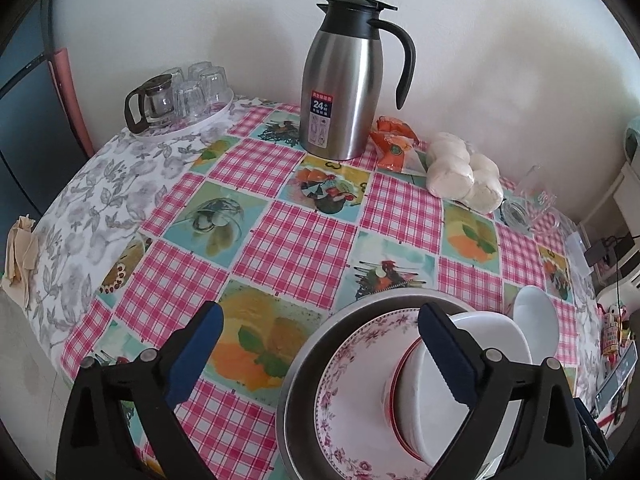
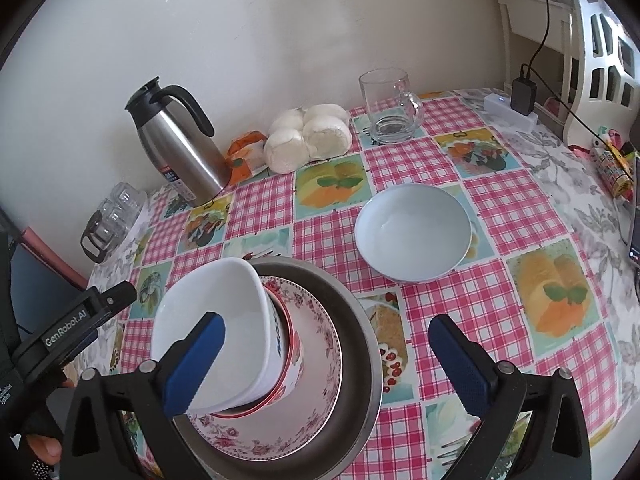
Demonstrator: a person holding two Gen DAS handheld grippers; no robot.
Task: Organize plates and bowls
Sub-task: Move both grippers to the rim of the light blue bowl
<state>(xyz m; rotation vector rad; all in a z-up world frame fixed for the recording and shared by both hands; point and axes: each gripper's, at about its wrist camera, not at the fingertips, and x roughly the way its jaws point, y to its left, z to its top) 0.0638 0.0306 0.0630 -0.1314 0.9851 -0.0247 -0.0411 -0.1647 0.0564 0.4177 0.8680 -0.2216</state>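
A steel basin (image 2: pixel 356 320) holds a floral plate (image 2: pixel 320 336), a red-rimmed bowl (image 2: pixel 290 356) and a white bowl (image 2: pixel 216 320) nested in it and tilted. The same stack shows in the left wrist view: basin (image 1: pixel 320 344), floral plate (image 1: pixel 360 368), white bowl (image 1: pixel 492 332). A pale blue bowl (image 2: pixel 412 232) sits alone on the table to the right; it also shows in the left wrist view (image 1: pixel 536 316). My left gripper (image 1: pixel 320 352) is open, its right finger over the stack. My right gripper (image 2: pixel 326 364) is open above the stack, holding nothing.
A steel thermos (image 1: pixel 340 92) stands by the wall, beside an orange packet (image 1: pixel 394 144) and bagged buns (image 1: pixel 464 172). A tray of glasses (image 1: pixel 180 100) is far left. A glass mug (image 2: pixel 390 106) and a charger (image 2: pixel 524 96) are far right.
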